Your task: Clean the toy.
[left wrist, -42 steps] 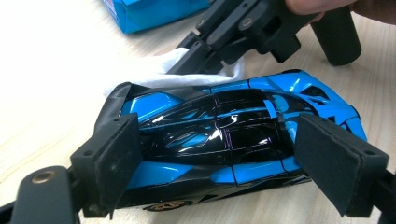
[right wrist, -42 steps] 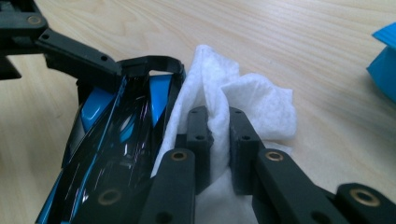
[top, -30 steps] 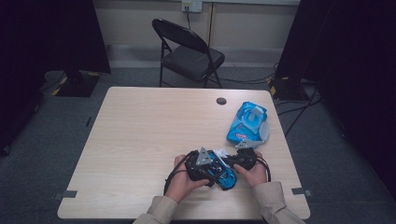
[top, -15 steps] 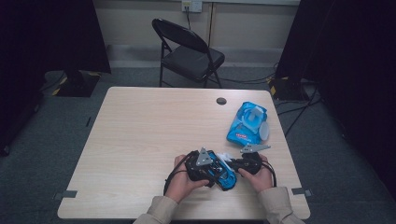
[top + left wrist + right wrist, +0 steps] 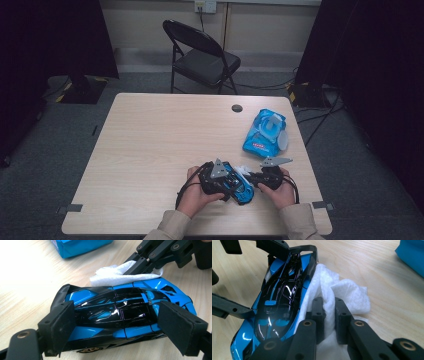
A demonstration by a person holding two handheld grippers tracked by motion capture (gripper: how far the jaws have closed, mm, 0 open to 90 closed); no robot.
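Toy car [image 5: 240, 186], blue and black, lies at the near edge of the table [image 5: 150, 145], right of centre, between both hands. Its long axis runs across the left gripper [image 5: 117, 335], whose 2 jaws stand wide and clamp it by nose and tail. Right gripper [image 5: 327, 315]: jaws narrow, pinching a white wipe [image 5: 337, 295] that touches the car's right flank. Judgement: wiping in hand; the next stroke should follow the car's length, with the right hand the nearer. Blue wipes pack [image 5: 265, 132] lies far right, well apart.
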